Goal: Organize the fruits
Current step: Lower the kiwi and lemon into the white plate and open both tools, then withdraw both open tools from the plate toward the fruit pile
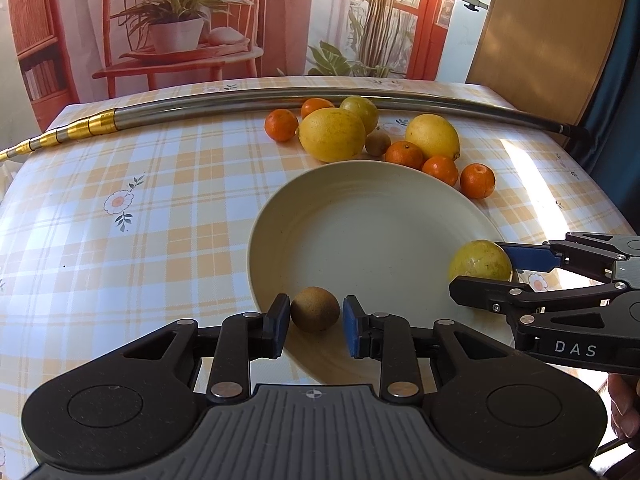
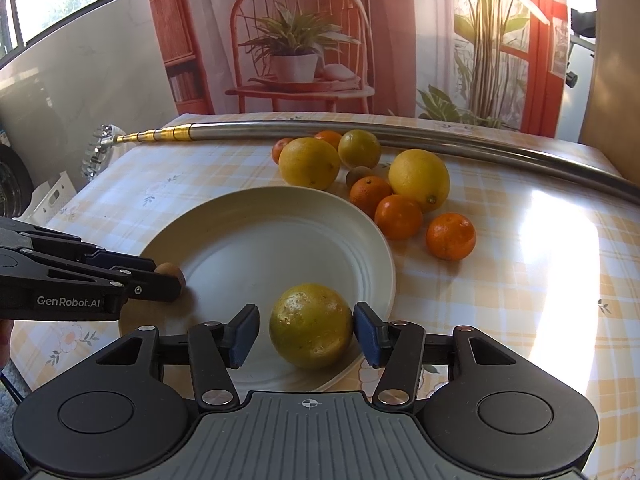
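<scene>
Checked tablecloth covers the table [image 2: 520, 280], with a metal pole [image 2: 360, 128] along its far edge and the cream plate [image 2: 260, 240] set mid-table. At the plate's left rim my left gripper [image 1: 316, 322] stands with its pads apart on either side of the kiwi [image 1: 315, 309], clear of it, while at the near rim my right gripper [image 2: 306, 330] brackets the yellow-green citrus [image 2: 310, 325], left pad clear and right pad touching or nearly so. I judge both are being set down, so I'd widen fully and back straight out to avoid rolling them, then fetch the lemons [image 2: 419, 179] and mandarins [image 2: 451, 236] waiting beyond the plate's far right rim.
</scene>
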The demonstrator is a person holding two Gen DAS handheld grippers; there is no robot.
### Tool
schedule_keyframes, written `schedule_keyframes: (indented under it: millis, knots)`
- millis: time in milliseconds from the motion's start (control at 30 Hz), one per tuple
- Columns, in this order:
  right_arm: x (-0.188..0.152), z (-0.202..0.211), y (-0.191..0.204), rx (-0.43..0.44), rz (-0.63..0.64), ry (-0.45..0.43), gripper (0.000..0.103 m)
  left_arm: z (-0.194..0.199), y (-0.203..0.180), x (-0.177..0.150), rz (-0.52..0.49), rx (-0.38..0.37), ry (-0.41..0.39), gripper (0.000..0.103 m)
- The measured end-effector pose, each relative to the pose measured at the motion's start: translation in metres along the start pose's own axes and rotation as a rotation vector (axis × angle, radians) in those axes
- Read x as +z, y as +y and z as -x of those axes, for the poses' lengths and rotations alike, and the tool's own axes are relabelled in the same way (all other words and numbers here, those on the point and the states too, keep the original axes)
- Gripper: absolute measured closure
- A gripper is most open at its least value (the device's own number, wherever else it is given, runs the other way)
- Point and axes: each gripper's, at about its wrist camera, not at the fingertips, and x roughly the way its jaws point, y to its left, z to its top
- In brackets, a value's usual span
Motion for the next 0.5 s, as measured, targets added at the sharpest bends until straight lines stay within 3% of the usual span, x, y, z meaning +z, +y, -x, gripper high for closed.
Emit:
schedule_keyframes:
  millis: [167,500]
  knots:
    - [0.001,0.003,0.001,-0.003,-0.008,-0.016,0.054,0.006,0.000,0.000,-0.002,0.009,-0.025,0.067]
    - [0.009,0.015,-0.002,-0.028,-0.003,-0.085,0.053,0.017,0.007,0.006,0.014,0.036,-0.073,0.065]
